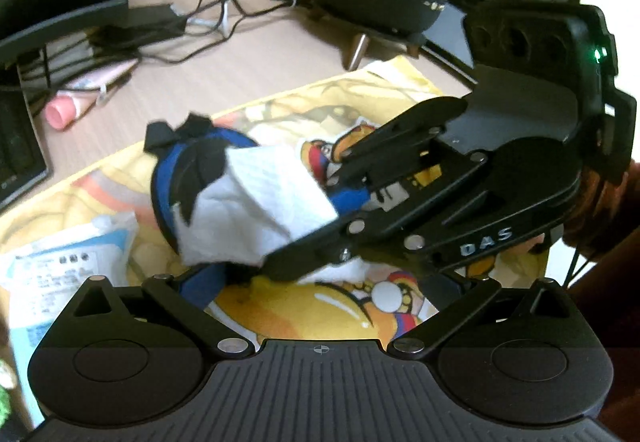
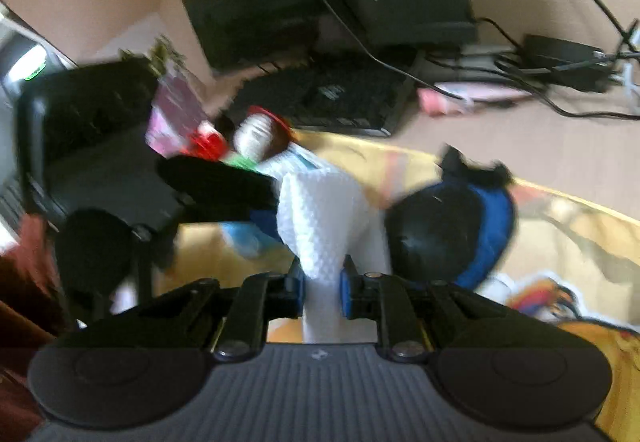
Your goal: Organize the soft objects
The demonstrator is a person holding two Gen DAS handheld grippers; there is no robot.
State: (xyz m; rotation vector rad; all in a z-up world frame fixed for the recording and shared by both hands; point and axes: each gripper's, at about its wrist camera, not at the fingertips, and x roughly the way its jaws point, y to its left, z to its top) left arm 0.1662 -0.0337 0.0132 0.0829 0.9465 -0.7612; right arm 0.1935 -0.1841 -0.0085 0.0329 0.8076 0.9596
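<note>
Your right gripper [image 2: 322, 288] is clamped on the white paper towel [image 2: 320, 218], raised above the yellow cartoon mat [image 1: 304, 316]. Your left gripper's [image 1: 316, 284] fingers stand wide apart, holding nothing. The blue-and-black pouch [image 1: 182, 170] sits on the mat beside the towel.

Left gripper [image 2: 224, 190]: black linkage arms, ribbed dark grey deck, two round black housings, silver screws at the pivots.
Right gripper [image 2: 322, 292]: same black build, blue pads [image 2: 345, 292] lining the fingertips.
Marking: white letters "DAS" on the right gripper's side plate (seen from the left wrist view).
Camera housing: boxy black block on the right gripper, small green light [image 1: 599, 53] glowing.
Sleeve [image 1: 616, 266]: dark reddish-brown fabric at the wrist.
</note>
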